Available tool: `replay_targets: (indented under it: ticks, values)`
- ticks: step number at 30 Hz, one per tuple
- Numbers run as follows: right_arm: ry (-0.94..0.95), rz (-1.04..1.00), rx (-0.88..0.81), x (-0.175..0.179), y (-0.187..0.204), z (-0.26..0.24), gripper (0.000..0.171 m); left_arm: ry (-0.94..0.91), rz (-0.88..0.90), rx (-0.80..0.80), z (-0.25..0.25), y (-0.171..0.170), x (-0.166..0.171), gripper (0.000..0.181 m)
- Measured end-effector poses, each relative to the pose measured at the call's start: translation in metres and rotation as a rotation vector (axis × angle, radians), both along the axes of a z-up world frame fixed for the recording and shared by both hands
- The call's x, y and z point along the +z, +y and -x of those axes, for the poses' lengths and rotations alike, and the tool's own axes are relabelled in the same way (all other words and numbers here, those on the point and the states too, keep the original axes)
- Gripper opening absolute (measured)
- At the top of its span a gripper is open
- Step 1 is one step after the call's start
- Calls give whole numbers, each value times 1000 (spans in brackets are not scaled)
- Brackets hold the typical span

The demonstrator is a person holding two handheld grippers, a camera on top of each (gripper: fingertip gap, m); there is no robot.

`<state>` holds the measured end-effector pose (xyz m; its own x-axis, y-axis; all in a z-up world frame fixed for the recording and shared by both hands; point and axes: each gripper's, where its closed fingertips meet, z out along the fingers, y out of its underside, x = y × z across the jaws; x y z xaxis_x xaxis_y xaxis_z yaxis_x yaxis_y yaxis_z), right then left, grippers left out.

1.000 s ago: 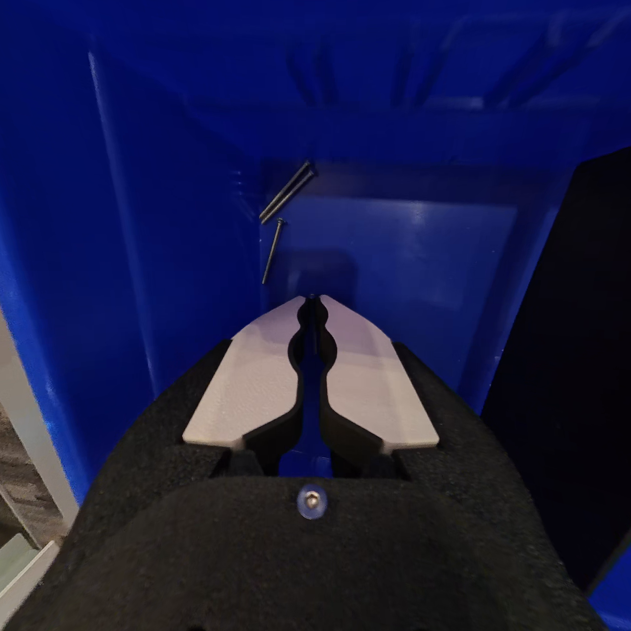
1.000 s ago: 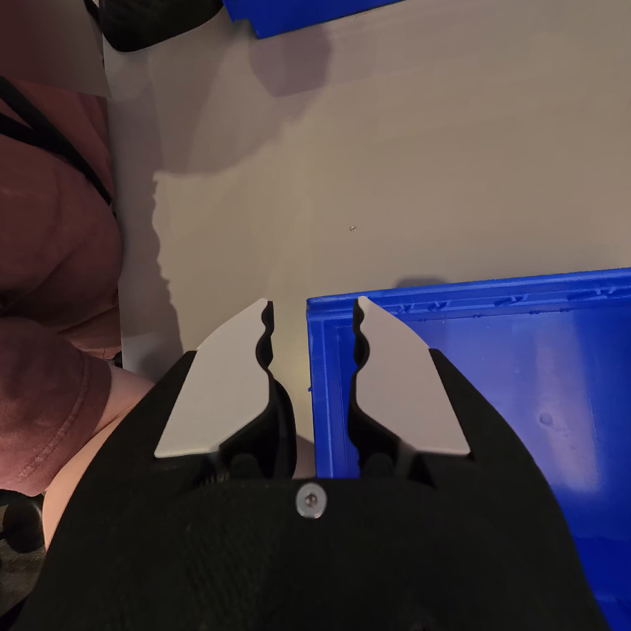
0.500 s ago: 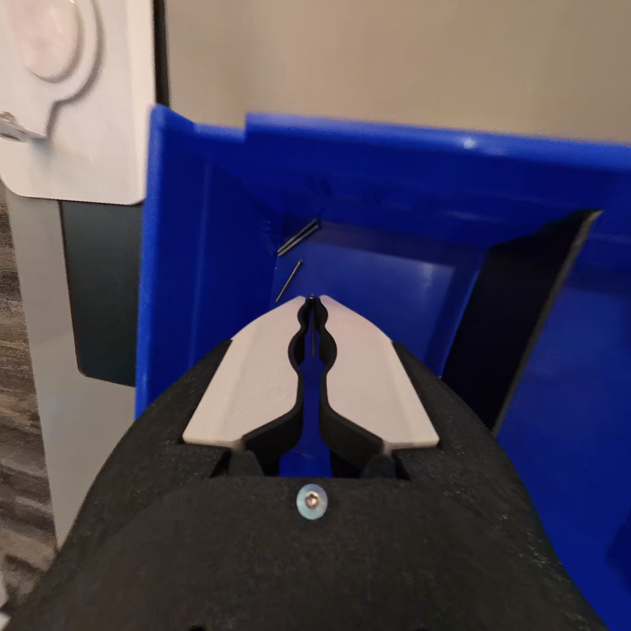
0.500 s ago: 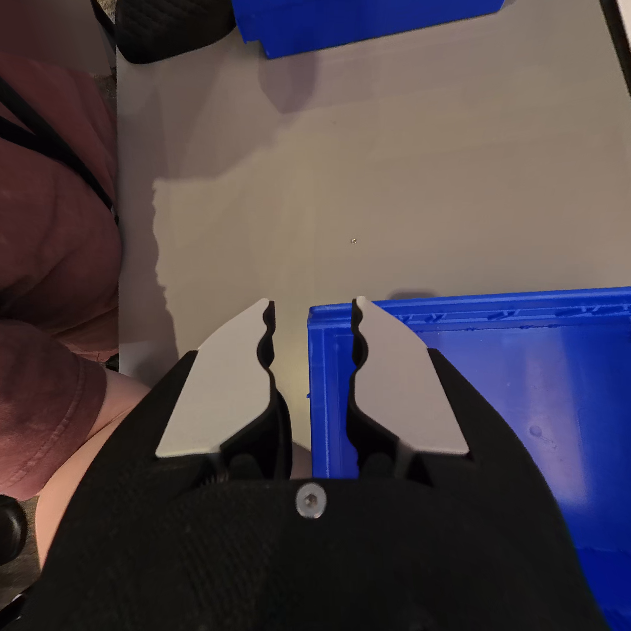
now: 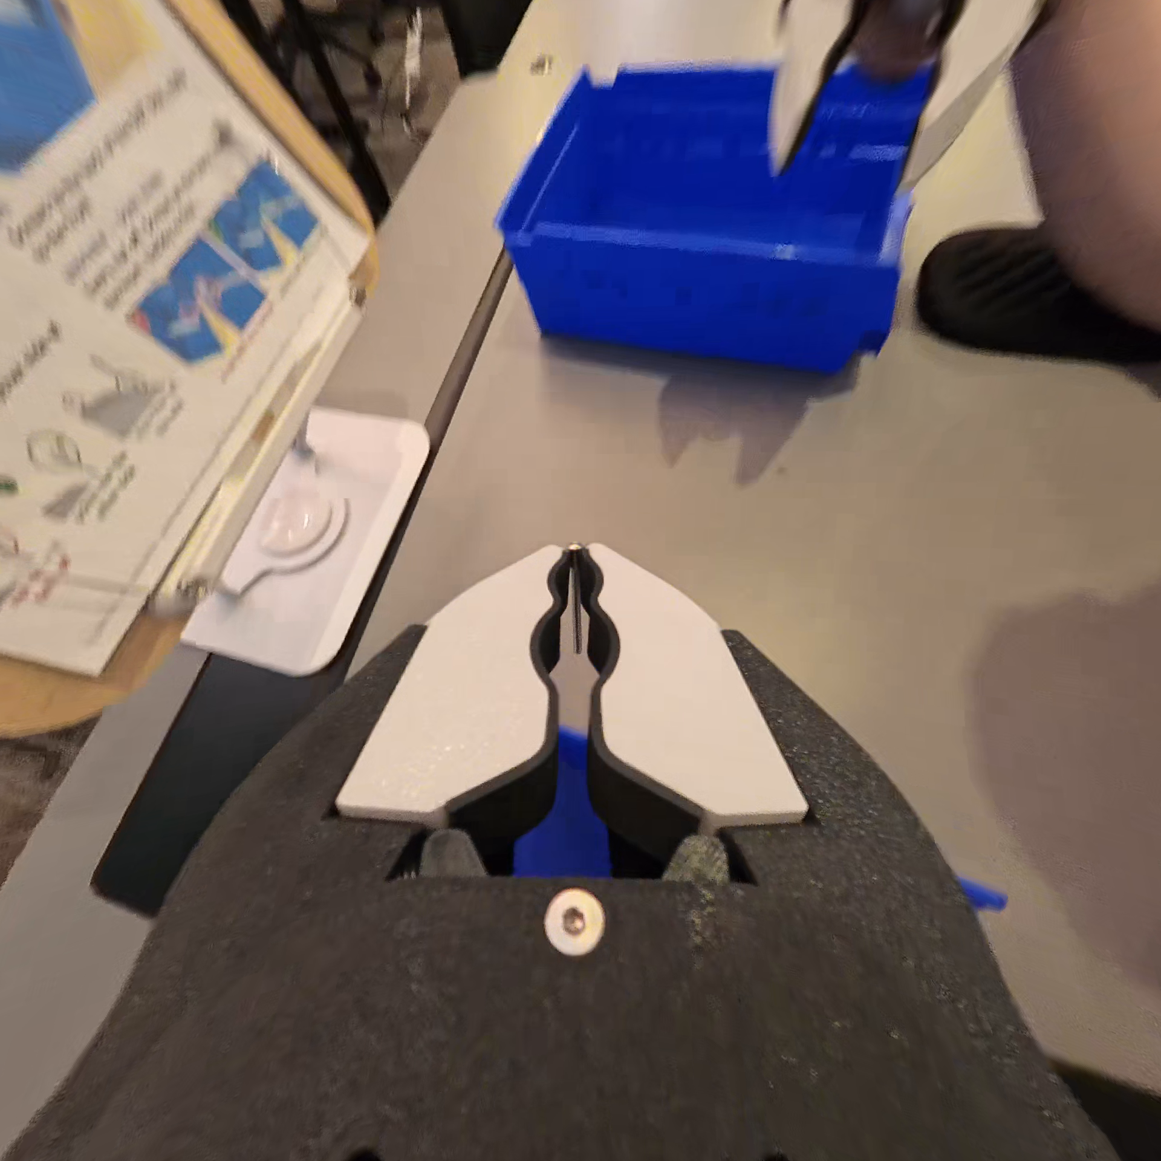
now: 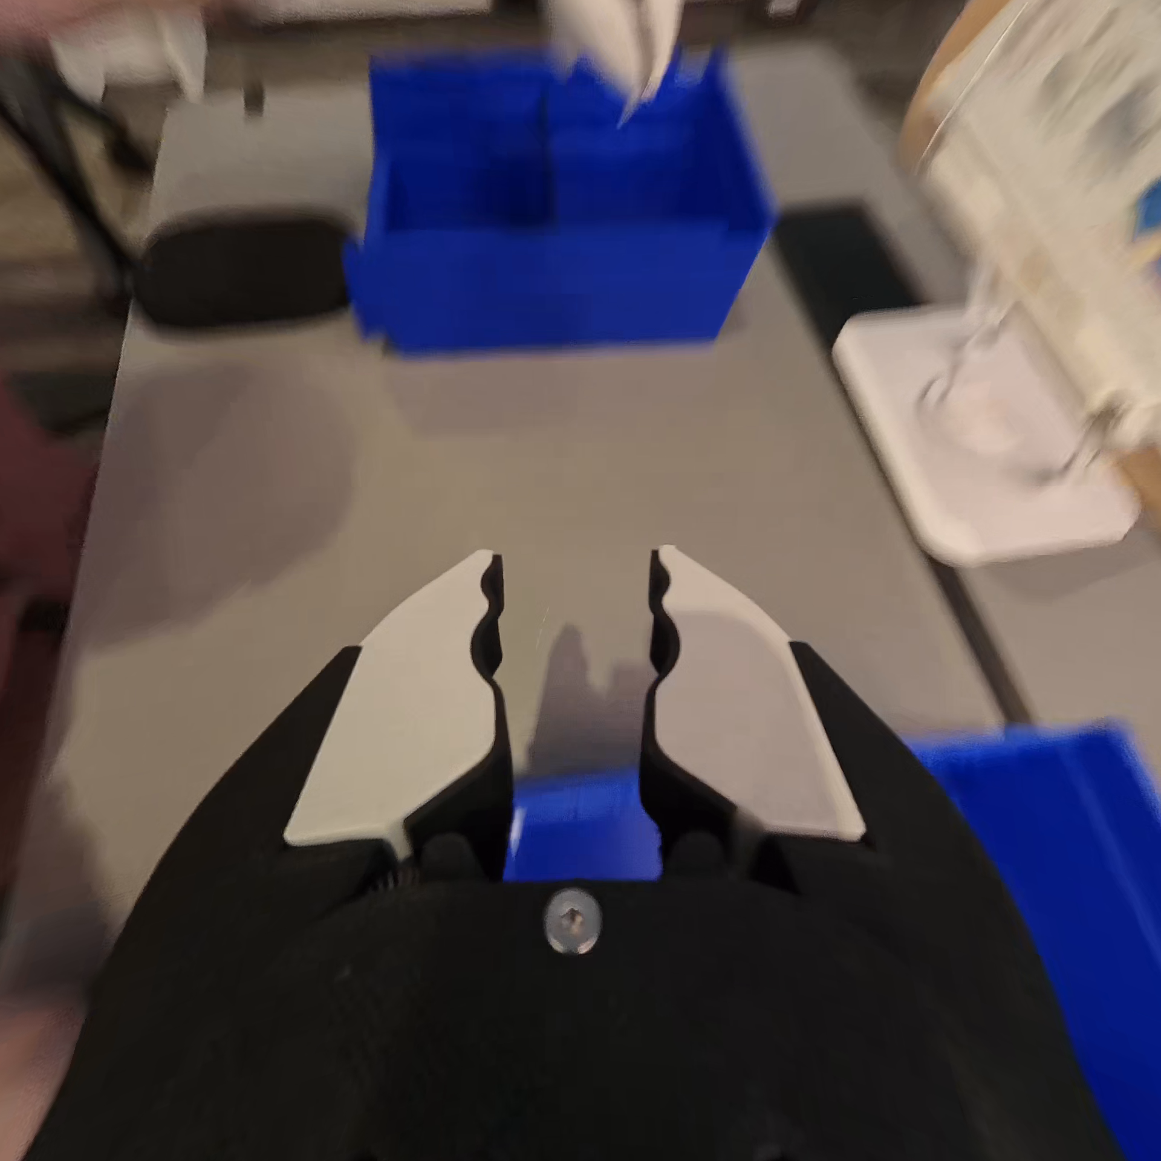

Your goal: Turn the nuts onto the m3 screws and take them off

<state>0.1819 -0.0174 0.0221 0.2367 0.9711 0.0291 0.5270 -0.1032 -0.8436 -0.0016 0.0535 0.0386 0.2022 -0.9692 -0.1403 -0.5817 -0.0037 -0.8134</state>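
My left gripper (image 5: pixel 575 550) is shut on a thin dark screw (image 5: pixel 576 606), which runs along the slot between the fingers with its head at the tips. It hangs above the grey table (image 5: pixel 785 565), over the edge of a blue bin (image 5: pixel 559 835). My right gripper (image 6: pixel 576 562) is open and empty above the table (image 6: pixel 502 471), over another blue bin (image 6: pixel 1068 879). It also shows in the left wrist view (image 5: pixel 842 100), above the far blue bin (image 5: pixel 703 251). In the blurred right wrist view the left gripper (image 6: pixel 628 56) shows above a divided blue bin (image 6: pixel 553 239). I see no nut.
A printed sheet on a stand (image 5: pixel 138 314) with a white base (image 5: pixel 314 540) stands at the table's left edge; the base shows in the right wrist view (image 6: pixel 974 440). A black pad (image 5: pixel 1005 295) lies beside the far bin. A person's sleeve (image 6: pixel 38 534) is at the left. About 20 cm separates my left fingertips from my right.
My left gripper has lifted out of the blue bin with the screw and now faces across the table. My right gripper has tilted up from the bin corner, still open.
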Motion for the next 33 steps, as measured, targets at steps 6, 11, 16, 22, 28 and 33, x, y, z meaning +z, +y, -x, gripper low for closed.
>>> replay_targets:
  ticks: [6,11,16,22,28,33]
  values:
    - [358,41,-3,42,6,78,49,-159,-38,-82,-72,-48,44,2]
    - [456,49,-3,50,1,98,50,-207,-41,-120,-108,-71,54,2]
    - [557,73,43,57,-4,102,23,-216,-66,-114,-121,-78,59,2]
    - [483,-73,20,49,8,92,3,-217,-15,9,-110,-75,58,27]
    - [239,-700,22,44,7,84,3,-195,326,117,-95,-86,34,37]
    - [59,-1182,6,49,-3,90,3,-283,671,109,-100,-110,34,29]
